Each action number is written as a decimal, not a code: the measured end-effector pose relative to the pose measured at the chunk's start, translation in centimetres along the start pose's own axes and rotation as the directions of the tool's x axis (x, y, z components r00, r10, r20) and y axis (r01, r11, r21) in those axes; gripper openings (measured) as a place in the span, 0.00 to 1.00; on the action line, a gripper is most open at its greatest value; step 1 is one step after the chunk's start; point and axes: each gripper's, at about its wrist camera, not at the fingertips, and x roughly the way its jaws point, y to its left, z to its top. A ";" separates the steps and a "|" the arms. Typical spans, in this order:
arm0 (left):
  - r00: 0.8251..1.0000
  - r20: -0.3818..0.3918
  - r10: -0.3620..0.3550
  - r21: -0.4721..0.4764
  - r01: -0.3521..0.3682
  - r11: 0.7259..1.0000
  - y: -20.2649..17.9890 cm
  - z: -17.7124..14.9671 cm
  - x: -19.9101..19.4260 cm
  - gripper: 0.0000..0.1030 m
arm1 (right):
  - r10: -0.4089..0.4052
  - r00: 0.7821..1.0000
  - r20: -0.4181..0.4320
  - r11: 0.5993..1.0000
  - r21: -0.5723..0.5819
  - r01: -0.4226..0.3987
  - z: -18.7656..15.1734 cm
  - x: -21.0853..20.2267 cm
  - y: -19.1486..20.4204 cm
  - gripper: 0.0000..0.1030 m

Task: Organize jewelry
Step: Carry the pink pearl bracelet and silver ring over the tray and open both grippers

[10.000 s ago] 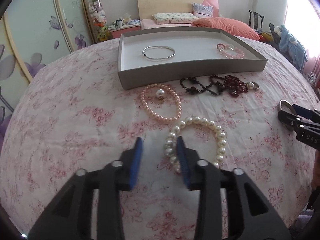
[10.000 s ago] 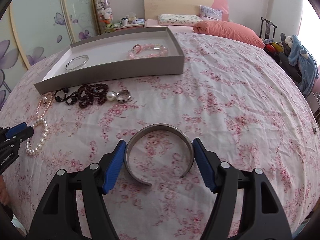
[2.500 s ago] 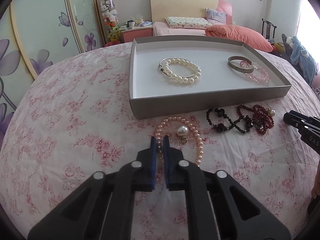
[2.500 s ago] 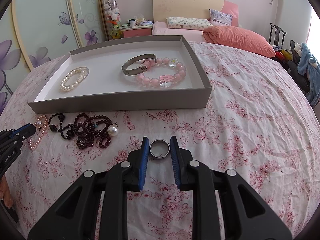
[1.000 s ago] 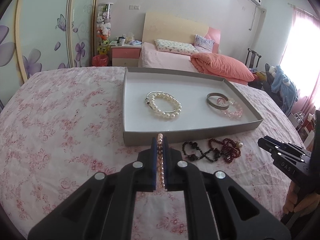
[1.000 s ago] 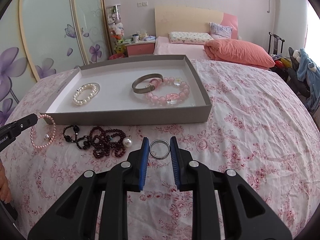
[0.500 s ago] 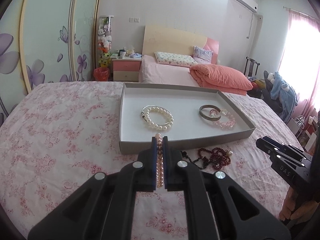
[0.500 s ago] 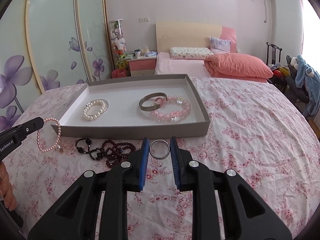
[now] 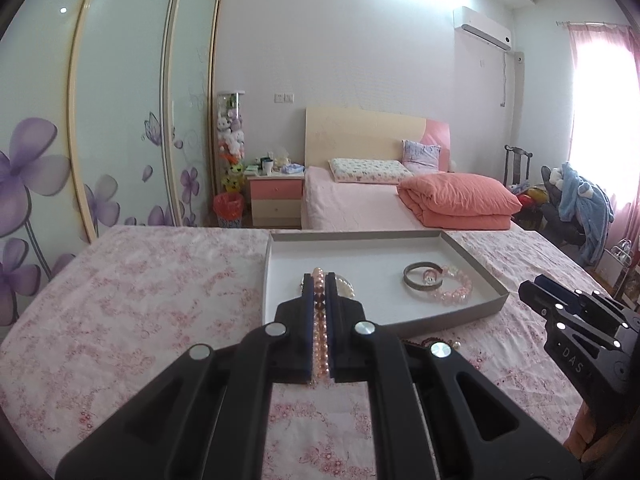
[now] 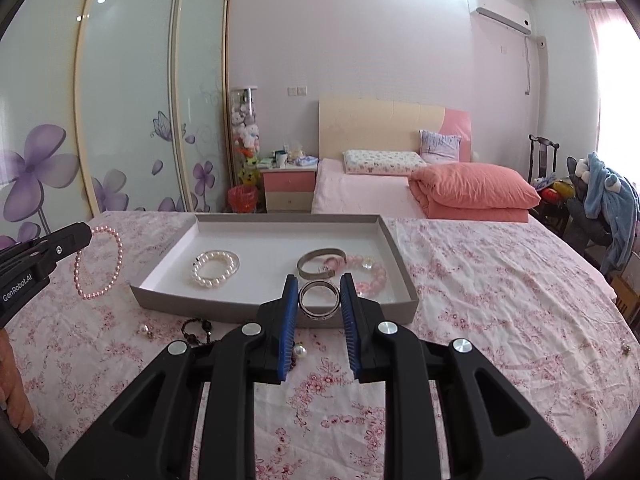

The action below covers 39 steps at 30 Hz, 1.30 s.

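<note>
We hold one pink bead bracelet (image 10: 98, 264) clamped in our left gripper (image 9: 320, 280), lifted off the bedspread (image 10: 500, 292) left of the tray (image 10: 276, 308). Our right gripper (image 10: 320, 294) pinches one silver ring (image 10: 319, 300) above the tray's near edge. Inside the tray lie three bracelets, with bare floor between them.

Pink bedroom: bed (image 9: 360, 200), floral wardrobe doors (image 9: 120, 120), sunlit curtained window (image 9: 604, 120)

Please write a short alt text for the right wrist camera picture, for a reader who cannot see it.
The right gripper holds a silver ring between its blue fingers, above the near edge of a grey tray on a floral bedspread. At far left, the left gripper holds up a pink pearl bracelet.
</note>
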 end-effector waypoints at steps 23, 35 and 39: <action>1.000 -0.019 0.005 0.000 -0.005 1.000 -0.8 2.3 3.4 0.06 | 0.009 0.997 0.074 0.999 0.034 -0.011 3.5 2.4 -0.6 0.22; 0.997 -0.073 -0.037 -0.011 0.036 0.999 -1.3 3.7 9.9 0.06 | 0.053 0.998 -0.037 0.995 0.085 -0.050 4.9 9.7 -0.5 0.22; 0.993 -0.104 -0.047 -0.011 0.046 0.999 -1.2 3.4 12.1 0.06 | 0.068 0.993 -0.092 0.991 0.120 -0.057 4.5 11.9 -0.8 0.22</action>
